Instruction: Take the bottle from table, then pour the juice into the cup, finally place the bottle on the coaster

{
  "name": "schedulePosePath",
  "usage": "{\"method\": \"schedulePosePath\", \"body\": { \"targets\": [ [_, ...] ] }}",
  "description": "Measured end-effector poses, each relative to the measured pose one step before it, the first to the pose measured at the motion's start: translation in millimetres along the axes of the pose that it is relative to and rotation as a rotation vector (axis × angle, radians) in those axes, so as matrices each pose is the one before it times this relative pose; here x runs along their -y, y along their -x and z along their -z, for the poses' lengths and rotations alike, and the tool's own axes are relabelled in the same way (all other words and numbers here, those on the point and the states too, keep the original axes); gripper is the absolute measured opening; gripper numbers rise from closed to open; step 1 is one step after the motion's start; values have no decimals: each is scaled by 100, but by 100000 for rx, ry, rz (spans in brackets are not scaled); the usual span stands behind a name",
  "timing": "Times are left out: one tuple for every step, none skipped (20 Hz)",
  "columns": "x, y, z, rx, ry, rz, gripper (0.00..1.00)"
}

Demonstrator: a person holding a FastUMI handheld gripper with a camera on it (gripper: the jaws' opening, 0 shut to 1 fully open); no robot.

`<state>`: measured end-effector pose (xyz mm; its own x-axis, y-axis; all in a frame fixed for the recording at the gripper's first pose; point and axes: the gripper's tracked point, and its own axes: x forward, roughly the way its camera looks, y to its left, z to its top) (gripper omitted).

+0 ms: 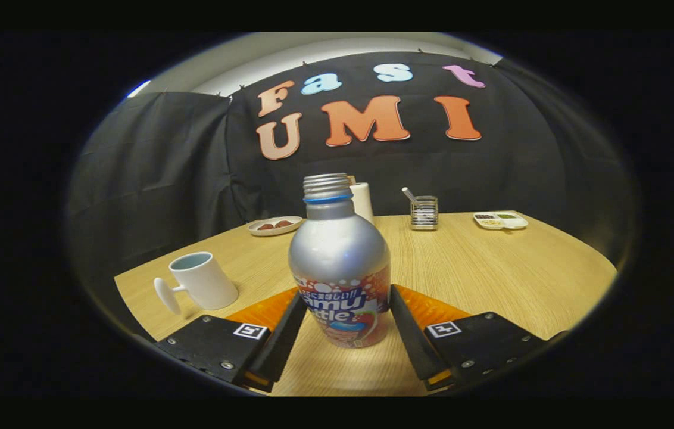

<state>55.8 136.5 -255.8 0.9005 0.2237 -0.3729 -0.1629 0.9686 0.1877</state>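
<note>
A silver bottle (340, 262), uncapped and upright on the counter (492, 268), is flanked by the tool (346, 319), whose fingers appear to touch its label. Partial lettering "amu" and "ttle" can be read. A white cup (203, 280) is seen to the left.

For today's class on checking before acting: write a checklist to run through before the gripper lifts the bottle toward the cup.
1. Bottle between the fingers: ok.
2. Both fingers pressing on bottle: cannot tell; they look very close.
3. Bottle upright on the table: ok.
4. Cap off, threaded neck bare: ok.
5. Cup standing, mouth open, beside the gripper: ok.
6. Coaster located: cannot tell.
</note>
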Motion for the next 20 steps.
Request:
{"method": "schedulePosePath", "body": {
  "targets": [
    [130, -60, 40, -576, 698, 1093, 80],
    [19, 45, -67, -562, 1002, 477, 80],
    [-95, -36, -19, -883, 1415, 514, 78],
    [4, -33, -206, -859, 1906, 519, 78],
    [225, -3, -360, 50, 2026, 1272, 78],
    [178, 33, -492, 173, 2589, 906, 78],
    [-38, 168, -562, 497, 3158, 529, 78],
    [36, 96, -576, 42, 4178, 890, 78],
    [256, 76, -395, -177, 3925, 1277, 78],
    [169, -84, -380, -95, 4099, 902, 78],
    [-31, 101, -437, 135, 4117, 844, 78],
    [-32, 7, -364, 13, 4372, 910, 78],
    [238, -43, -208, -118, 4474, 1462, 78],
    [186, 24, -322, -159, 4500, 1579, 78],
    [10, -30, -270, -114, 3794, 1036, 78],
    [-28, -76, -268, -114, 3414, 676, 78],
    [-125, -59, -238, -268, 3314, 557, 78],
    [-80, 3, -296, -174, 3207, 607, 78],
    [-84, -99, -359, -229, 3344, 421, 78],
    [33, -115, -265, -400, 3451, 695, 78]
  ]
}}
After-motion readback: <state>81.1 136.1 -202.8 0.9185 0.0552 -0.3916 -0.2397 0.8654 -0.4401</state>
